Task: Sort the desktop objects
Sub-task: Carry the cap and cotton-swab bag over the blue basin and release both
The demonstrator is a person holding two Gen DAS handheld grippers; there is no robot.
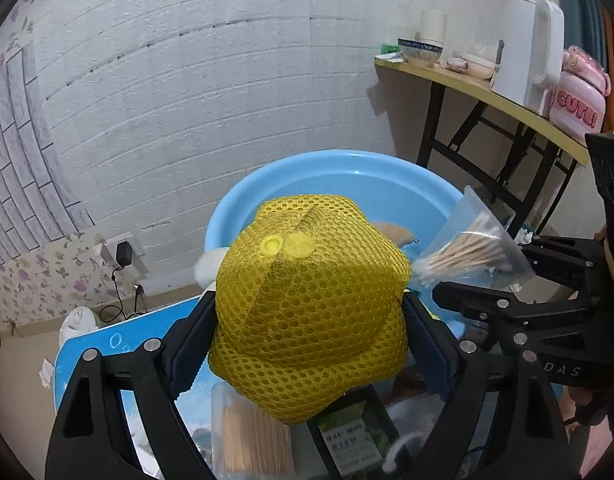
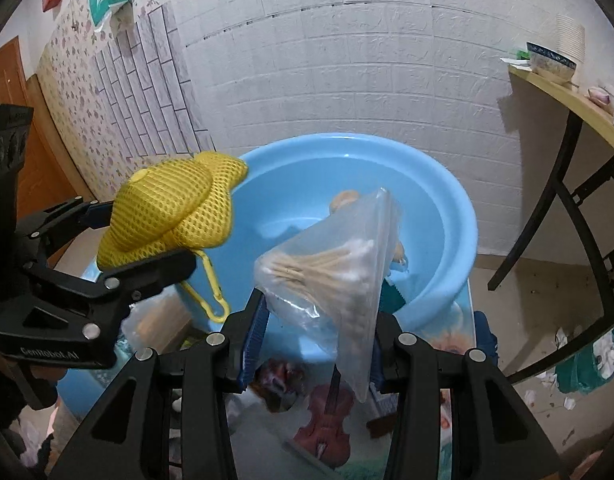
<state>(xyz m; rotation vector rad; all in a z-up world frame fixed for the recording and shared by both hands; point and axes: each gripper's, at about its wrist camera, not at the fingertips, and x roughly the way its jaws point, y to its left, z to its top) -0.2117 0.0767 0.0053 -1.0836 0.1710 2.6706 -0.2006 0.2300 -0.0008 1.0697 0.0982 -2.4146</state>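
Note:
My left gripper [image 1: 309,312] is shut on a yellow mesh pouch [image 1: 307,304], held above the near rim of a blue basin [image 1: 335,168]. The pouch [image 2: 171,208] shows in the right wrist view with a yellow clip [image 2: 211,296] hanging below it. My right gripper [image 2: 319,320] is shut on a clear bag of cotton swabs [image 2: 331,268], held over the basin [image 2: 447,216]. The bag [image 1: 467,248] also shows in the left wrist view, right of the pouch. A tan object [image 1: 391,232] lies inside the basin.
A clear box of toothpicks [image 1: 251,436] and a green-labelled packet [image 1: 351,440] lie below my left gripper on a blue printed table [image 1: 91,352]. A folding table [image 1: 487,92] with a white jug, pink jar and bowl stands at the right. A white brick wall is behind.

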